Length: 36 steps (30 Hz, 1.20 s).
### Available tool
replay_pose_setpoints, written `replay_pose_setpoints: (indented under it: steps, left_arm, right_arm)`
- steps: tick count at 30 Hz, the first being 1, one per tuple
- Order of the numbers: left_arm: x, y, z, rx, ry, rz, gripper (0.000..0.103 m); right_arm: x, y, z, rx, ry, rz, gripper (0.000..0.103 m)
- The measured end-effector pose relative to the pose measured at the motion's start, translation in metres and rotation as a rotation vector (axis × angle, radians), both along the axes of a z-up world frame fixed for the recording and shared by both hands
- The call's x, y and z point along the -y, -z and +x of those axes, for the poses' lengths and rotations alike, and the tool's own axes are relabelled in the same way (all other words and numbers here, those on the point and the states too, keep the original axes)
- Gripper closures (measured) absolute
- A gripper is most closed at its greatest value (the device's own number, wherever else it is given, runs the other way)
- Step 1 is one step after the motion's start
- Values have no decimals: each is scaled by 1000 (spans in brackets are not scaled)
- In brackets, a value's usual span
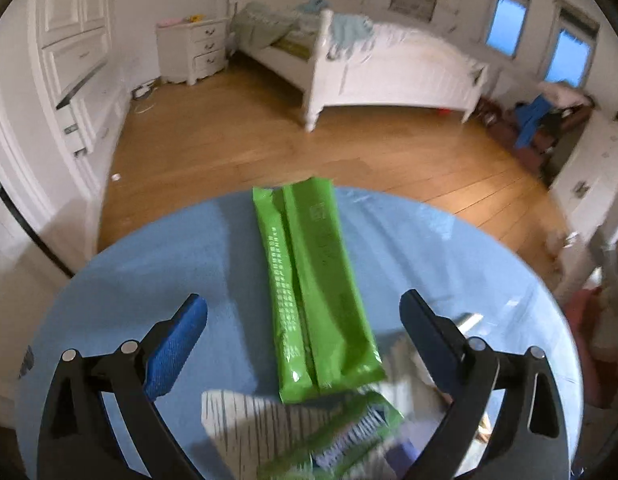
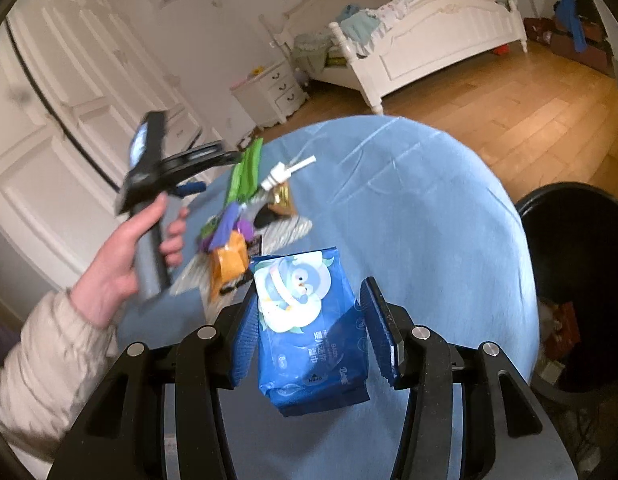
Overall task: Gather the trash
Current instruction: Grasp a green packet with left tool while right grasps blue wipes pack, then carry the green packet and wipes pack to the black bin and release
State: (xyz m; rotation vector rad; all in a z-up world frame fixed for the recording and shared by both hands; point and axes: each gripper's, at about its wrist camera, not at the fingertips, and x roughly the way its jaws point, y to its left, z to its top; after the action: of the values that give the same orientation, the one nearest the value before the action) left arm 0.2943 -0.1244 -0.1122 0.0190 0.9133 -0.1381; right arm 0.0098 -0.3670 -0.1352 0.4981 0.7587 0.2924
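A long green packet (image 1: pixel 315 284) lies on the round blue table (image 1: pixel 181 264) between the spread fingers of my left gripper (image 1: pixel 303 320), which is open and empty above it. Blurred wrappers (image 1: pixel 349 436) lie nearer the camera. In the right wrist view my right gripper (image 2: pixel 307 320) is shut on a blue wet-wipes pack (image 2: pixel 307 324) and holds it above the table (image 2: pixel 429 220). The left gripper (image 2: pixel 189 178) shows there in a hand, over a pile of trash (image 2: pixel 245 224) with the green packet (image 2: pixel 245 172).
A black trash bin (image 2: pixel 581 280) stands right of the table, with trash inside. A white bed (image 1: pixel 389 68), a nightstand (image 1: pixel 193 50) and wardrobes (image 1: pixel 73 64) stand around a wooden floor (image 1: pixel 229 136). Clutter (image 1: pixel 549 120) sits at the far right.
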Motion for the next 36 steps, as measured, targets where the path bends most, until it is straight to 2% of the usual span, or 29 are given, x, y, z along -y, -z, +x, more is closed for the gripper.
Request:
replay_pose_setpoints:
  steps: [2,3,4,7,10,13,15,17,21,23,25,28,30,32,36]
  left_arm:
    - [5,9,9,-33,-6,12,13]
    - [4,11,10,-42,-5,8,31]
    - [4,16,12,-64,3,6,44]
    - [5,17,10,-13,23,47,68]
    - [-16,12,4,0,22,-59,82]
    - [-32,1,-7,37,37,-133,82]
    - [-39,-13,-20,74,39,-166,82]
    - [-50,-35,-39,120,32,-210,82]
    - [-59,-77,-73,217,29,-261,82]
    - [-59,-103,-94,276,40,-271,82]
    - [-58,-126,-111,320,60,-280,82]
    - [-49,-150,-127,360,97,-290,82]
    - [-37,-156,-137,373,123,-300,82]
    - [-19,-156,-153,371,170,-318,82]
    - [37,-130,-180,319,284,-349,82]
  right_arm:
    - [-1,2,2,-2,0,3,54]
    - [-1,2,4,-2,0,6,54]
    - [-1,2,5,-2,1,7,54]
    - [0,3,10,0,2,10,54]
    - [0,5,13,-3,5,19,54]
    - [1,4,16,-6,5,35,54]
    - [2,-7,25,13,-3,51,54]
    - [1,-30,37,62,-13,54,53]
    - [-7,-107,73,242,-40,34,54]
    - [-10,-136,87,297,-41,20,54]
    - [-10,-166,102,338,-41,12,54]
    - [-6,-187,103,368,-34,6,54]
    - [1,-188,89,382,-37,8,54]
    - [11,-175,68,370,-13,-26,54]
    - [43,-119,25,270,123,-77,53]
